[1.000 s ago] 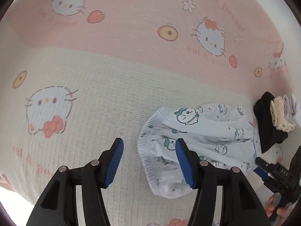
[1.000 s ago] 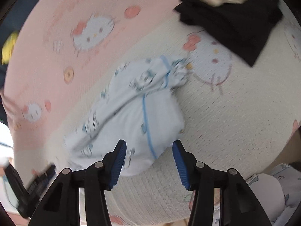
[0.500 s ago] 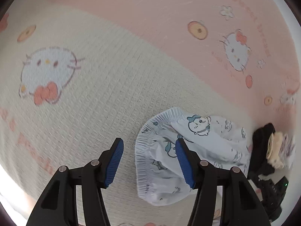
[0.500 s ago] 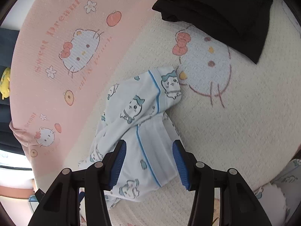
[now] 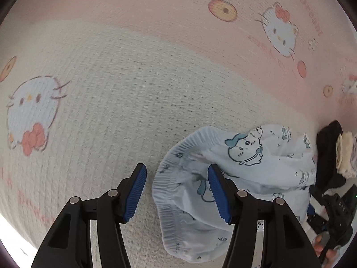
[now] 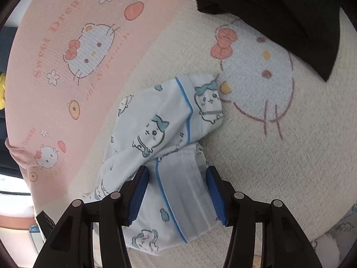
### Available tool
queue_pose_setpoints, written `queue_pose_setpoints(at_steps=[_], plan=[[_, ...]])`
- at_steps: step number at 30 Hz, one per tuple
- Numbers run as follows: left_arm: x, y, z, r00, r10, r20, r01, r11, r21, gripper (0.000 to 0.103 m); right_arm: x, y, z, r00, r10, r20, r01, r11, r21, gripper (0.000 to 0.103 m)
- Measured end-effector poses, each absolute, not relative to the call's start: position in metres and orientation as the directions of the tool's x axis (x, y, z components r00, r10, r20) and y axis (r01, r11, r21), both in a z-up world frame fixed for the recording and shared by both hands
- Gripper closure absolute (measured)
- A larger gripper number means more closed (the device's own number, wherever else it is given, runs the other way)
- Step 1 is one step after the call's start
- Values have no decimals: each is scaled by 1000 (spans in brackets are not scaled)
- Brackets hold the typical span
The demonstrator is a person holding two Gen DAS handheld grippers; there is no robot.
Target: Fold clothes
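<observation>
Crumpled shorts on the blanket, thin, limp, light. Left gripper released over the waistband at 6 o'clock; right gripper, jaws opening, straddles a leg hem. Pinch both ends.

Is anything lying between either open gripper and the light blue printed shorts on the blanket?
Nothing visible. The left gripper hangs open over the elastic waistband of the shorts; the right gripper, jaws opening, straddles a leg end. The black garment lies apart, off to one side.
</observation>
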State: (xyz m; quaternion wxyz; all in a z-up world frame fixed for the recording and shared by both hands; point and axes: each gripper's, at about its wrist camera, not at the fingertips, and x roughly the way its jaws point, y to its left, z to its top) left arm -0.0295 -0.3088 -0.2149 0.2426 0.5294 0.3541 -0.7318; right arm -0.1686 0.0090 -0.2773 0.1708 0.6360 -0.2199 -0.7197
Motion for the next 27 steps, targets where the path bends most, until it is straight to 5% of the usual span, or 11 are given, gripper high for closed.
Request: queue_pose_setpoints(at_steps=[11, 14, 15, 16, 27], plan=[[-52, -290, -222, -356, -23, -934, 721, -643, -259, 49, -165, -6, -275, -189, -472, -861, 68, -881, 468, 55], [-53, -277, -221, -388, -34, -921, 697, -665, -269, 60, -160, -13, -264, -231, -442, -867, 148, -897, 417, 74], [-53, -274, -220, -395, -33, -918, 690, -671, -272, 79, -158, -16, -259, -249, -428, -869, 180, -902, 393, 81], [-54, -271, -219, -401, -31, -916, 682, -677, -276, 84, -156, -19, -253, -270, -413, -870, 214, -907, 363, 85], [-45, -305, -162, -546, -54, -836, 615, -704, -355, 86, -154, -2, -201, -338, -460, -821, 255, -884, 391, 92]])
